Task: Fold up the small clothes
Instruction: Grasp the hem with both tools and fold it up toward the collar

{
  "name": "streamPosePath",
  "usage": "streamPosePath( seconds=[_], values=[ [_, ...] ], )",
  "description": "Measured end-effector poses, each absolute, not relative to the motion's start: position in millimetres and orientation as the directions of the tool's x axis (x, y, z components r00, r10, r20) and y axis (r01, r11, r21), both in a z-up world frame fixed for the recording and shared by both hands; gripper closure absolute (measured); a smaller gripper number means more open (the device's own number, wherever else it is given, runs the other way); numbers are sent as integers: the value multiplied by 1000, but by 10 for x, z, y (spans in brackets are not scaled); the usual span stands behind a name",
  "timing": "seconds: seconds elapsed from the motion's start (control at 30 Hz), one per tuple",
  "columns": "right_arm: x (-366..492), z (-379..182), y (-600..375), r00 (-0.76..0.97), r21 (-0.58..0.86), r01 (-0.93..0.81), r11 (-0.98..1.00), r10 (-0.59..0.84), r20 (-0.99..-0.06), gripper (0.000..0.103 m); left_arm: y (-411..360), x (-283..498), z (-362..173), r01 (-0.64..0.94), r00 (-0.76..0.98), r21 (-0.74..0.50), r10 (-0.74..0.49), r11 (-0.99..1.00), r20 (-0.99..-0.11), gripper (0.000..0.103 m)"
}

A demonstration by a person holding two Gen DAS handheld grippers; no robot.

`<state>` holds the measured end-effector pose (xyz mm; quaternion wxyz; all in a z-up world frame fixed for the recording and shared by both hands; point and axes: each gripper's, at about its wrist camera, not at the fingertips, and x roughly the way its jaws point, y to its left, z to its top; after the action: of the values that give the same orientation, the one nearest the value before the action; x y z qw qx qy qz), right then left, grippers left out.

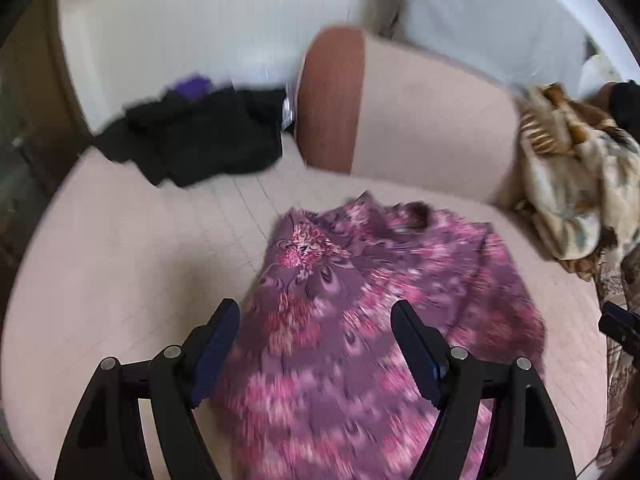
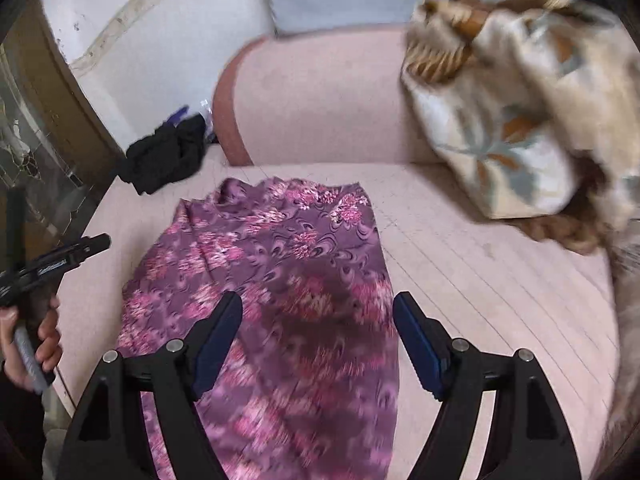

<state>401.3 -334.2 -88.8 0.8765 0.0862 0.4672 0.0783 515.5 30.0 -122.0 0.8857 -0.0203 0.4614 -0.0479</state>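
1. Purple flowered garment (image 1: 360, 300) lies spread on the pink bed (image 1: 120, 280), its far end near the pink bolster (image 1: 420, 120).
2. Left gripper (image 1: 316, 316): jaws wide apart, above the cloth, nothing clamped.
3. Right gripper (image 2: 318, 312): jaws likewise apart over the garment (image 2: 280, 280), gripping nothing.
4. Black clothes (image 2: 164, 160) are heaped at the far left, clear of the garment.
5. Beige patterned fabric (image 2: 520, 120) is piled on the right.
6. The person's hand (image 2: 28, 344) holding the left gripper's handle shows at the right wrist view's left edge.
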Motion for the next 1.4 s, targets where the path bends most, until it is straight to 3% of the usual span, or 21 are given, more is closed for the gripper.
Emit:
streamPosePath(
  seconds=[0.17, 0.27, 0.33, 0.37, 0.4, 0.43, 0.47, 0.5, 0.53, 0.57, 0.6, 0.7, 0.87, 1.1, 1.23, 1.33, 1.4],
  values=[
    [4850, -1390, -3631, 474, 329, -46, 943, 310, -824, 26, 583, 6020, -1679, -12, 524, -78, -60, 997, -850, 23],
    [5304, -1653, -3685, 441, 336, -25, 942, 312, -841, 27, 638, 6394, -1860, -3, 477, -166, -144, 986, -867, 23],
    [5555, -1831, -3698, 416, 318, 9, 948, 286, -863, 31, 565, 6554, -2009, 17, 435, -146, -138, 989, -890, 23],
    [5715, -1968, -3686, 384, 316, 28, 948, 282, -880, 39, 537, 6607, -2069, 18, 427, -128, -123, 992, -896, 26],
    [5815, -2053, -3671, 369, 305, 34, 952, 272, -889, 43, 496, 6673, -2168, 25, 404, -116, -116, 993, -907, 34],
    [5903, -2137, -3664, 359, 287, 43, 957, 254, -898, 47, 483, 6696, -2224, 18, 390, -123, -120, 992, -913, 63],
    [5978, -2215, -3653, 346, 279, 49, 959, 246, -905, 47, 477, 6715, -2266, 10, 377, -145, -138, 989, -916, 79],
    [6029, -2245, -3640, 351, 273, 45, 961, 241, -905, 47, 467, 6713, -2302, 6, 370, -178, -167, 984, -914, 83],
    [6038, -2235, -3639, 366, 269, 42, 962, 236, -900, 54, 431, 6690, -2315, 9, 380, -152, -144, 988, -914, 92],
    [6043, -2211, -3619, 373, 270, 24, 963, 242, -896, 85, 394, 6683, -2322, 20, 386, -110, -110, 994, -916, 94],
    [6042, -2196, -3598, 356, 299, -13, 954, 284, -890, 100, 404, 6686, -2316, 20, 382, -113, -112, 993, -918, 94],
    [6017, -2095, -3660, 372, 275, -1, 961, 256, -892, 99, 576, 6694, -2136, -1, 409, -204, -186, 979, -893, 96],
    [5603, -1545, -3648, 472, 282, -62, 957, 277, -837, 100, 660, 6268, -1539, 39, 494, -206, -199, 978, -847, 97],
    [3783, -701, -3575, 618, 285, -151, 947, 315, -720, 100, 989, 4371, -668, 142, 643, -264, -292, 954, -708, 96],
    [2749, -728, -3610, 636, 359, -108, 927, 342, -692, 100, 1121, 3367, -884, 140, 630, -262, -290, 955, -721, 96],
    [2094, -1223, -3630, 594, 451, 15, 892, 355, -722, 99, 1134, 2855, -1476, 74, 554, -266, -262, 961, -790, 96],
    [1938, -1651, -3588, 517, 442, 110, 890, 328, -790, 99, 1142, 2764, -1965, 4, 461, -236, -211, 972, -862, 95]
  ],
)
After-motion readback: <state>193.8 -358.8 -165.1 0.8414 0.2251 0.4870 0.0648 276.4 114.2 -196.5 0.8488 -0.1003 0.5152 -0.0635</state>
